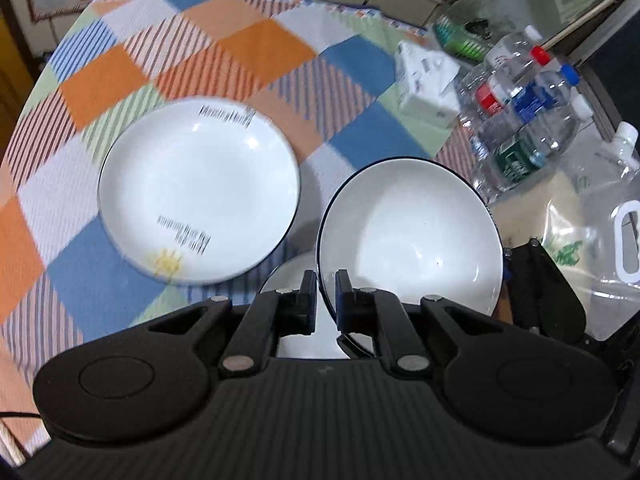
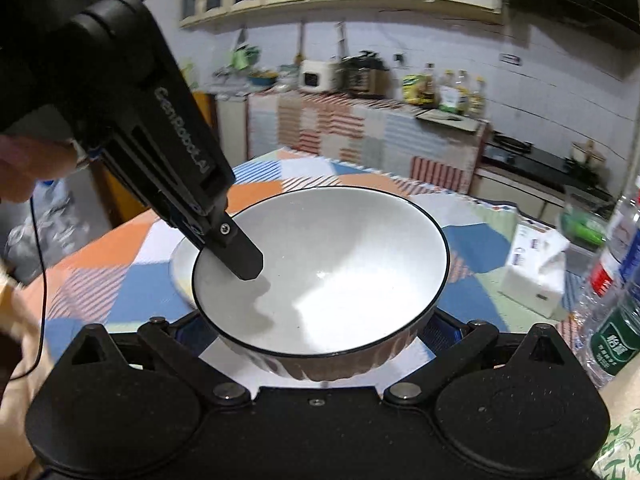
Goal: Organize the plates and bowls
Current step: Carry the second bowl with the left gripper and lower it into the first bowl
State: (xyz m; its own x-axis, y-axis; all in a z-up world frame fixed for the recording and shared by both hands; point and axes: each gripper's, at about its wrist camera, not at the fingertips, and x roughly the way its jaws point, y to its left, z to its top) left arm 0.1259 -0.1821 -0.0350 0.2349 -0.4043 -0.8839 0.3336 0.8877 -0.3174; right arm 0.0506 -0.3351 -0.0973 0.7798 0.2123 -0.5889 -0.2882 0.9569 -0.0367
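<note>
A white bowl with a dark rim (image 1: 412, 236) (image 2: 328, 268) is held up off the table. My left gripper (image 1: 323, 284) is shut on its rim, one finger inside and one outside; it shows in the right wrist view as a black finger (image 2: 240, 252) reaching into the bowl. My right gripper (image 2: 320, 328) is spread wide around the bowl's brown outer wall, its fingertips hidden behind the bowl. A white plate with printed text and a yellow mark (image 1: 200, 192) lies on the checked tablecloth (image 1: 224, 48). Another white dish (image 1: 304, 344) shows below the bowl.
Several water bottles (image 1: 520, 112) (image 2: 616, 280), a white tissue box (image 1: 428, 84) (image 2: 536, 276) and a clear plastic bag (image 1: 600, 216) sit at the table's right side. A kitchen counter with appliances (image 2: 360, 76) stands behind the table.
</note>
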